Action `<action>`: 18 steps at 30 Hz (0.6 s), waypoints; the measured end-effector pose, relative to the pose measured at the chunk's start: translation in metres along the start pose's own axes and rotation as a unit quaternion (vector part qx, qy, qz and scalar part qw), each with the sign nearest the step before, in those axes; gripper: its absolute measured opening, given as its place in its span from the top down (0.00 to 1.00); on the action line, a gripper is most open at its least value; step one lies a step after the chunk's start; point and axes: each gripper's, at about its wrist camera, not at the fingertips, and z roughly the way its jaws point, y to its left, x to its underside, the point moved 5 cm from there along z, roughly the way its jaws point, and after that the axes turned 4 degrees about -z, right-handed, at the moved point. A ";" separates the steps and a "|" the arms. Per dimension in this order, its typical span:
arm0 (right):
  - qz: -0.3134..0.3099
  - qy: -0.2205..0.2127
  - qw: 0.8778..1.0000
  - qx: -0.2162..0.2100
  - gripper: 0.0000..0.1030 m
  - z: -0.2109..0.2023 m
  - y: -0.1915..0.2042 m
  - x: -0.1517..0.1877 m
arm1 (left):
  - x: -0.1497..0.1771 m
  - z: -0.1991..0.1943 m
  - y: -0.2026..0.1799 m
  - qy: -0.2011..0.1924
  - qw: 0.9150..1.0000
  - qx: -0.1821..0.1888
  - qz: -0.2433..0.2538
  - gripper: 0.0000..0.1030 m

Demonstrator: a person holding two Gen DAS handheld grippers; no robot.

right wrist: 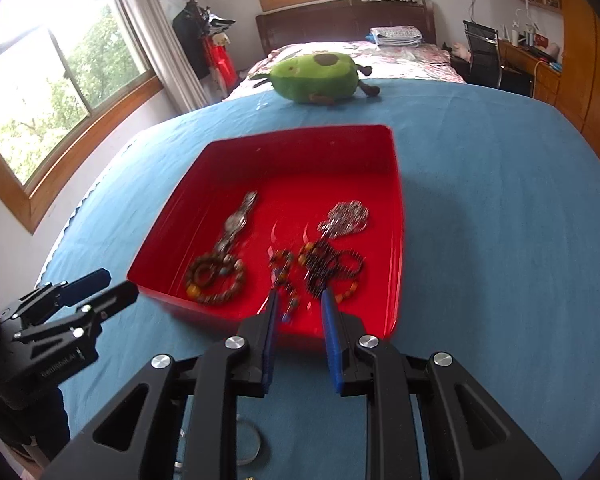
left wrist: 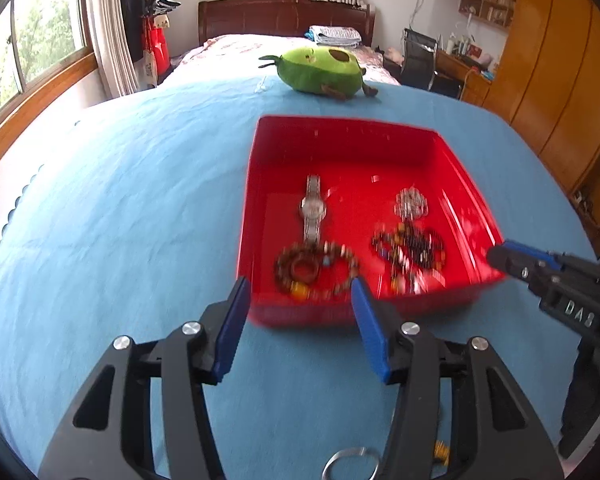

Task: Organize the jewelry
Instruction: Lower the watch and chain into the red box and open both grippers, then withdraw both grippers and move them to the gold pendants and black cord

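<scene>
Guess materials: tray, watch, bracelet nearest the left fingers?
Red tray: probably glossy plastic, shown by its sheen and moulded walls. Watch: likely silvery metal, with a shiny link band. Beaded bracelet: brown matte beads, maybe wood or stone; too blurred to tell.

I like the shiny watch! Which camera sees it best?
The left wrist view: the watch lies straight ahead in the red tray, its round face plain. The right wrist view shows it slanted, off to the side and blurrier.

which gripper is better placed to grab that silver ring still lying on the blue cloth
Left, probably. The silver ring lies just under the open left gripper; the right gripper sits over the red tray.
</scene>
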 end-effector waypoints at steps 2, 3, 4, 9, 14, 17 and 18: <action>-0.007 0.003 1.000 -0.010 0.79 -0.004 0.008 0.013 | 0.017 -0.006 0.004 0.000 1.000 0.005 0.006 0.50; -0.009 0.005 1.000 -0.017 0.79 -0.005 0.011 0.020 | 0.025 -0.007 0.006 0.001 1.000 0.005 0.008 0.50; -0.010 0.007 1.000 -0.025 0.79 -0.005 0.014 0.025 | 0.036 -0.008 0.009 0.008 1.000 0.006 0.012 0.50; 0.001 0.022 0.998 -0.056 0.79 -0.005 0.019 0.062 | 0.080 -0.008 0.019 0.039 0.999 0.021 0.018 0.51; 0.007 0.017 0.998 -0.065 0.79 -0.010 0.021 0.080 | 0.109 -0.009 0.020 0.059 0.997 0.044 0.028 0.52; 0.010 0.017 0.998 -0.063 0.79 -0.011 0.020 0.087 | 0.118 -0.008 0.018 0.063 0.996 0.044 0.037 0.52; 0.012 0.018 0.998 -0.062 0.79 -0.011 0.020 0.088 | 0.120 -0.007 0.018 0.064 0.996 0.042 0.038 0.52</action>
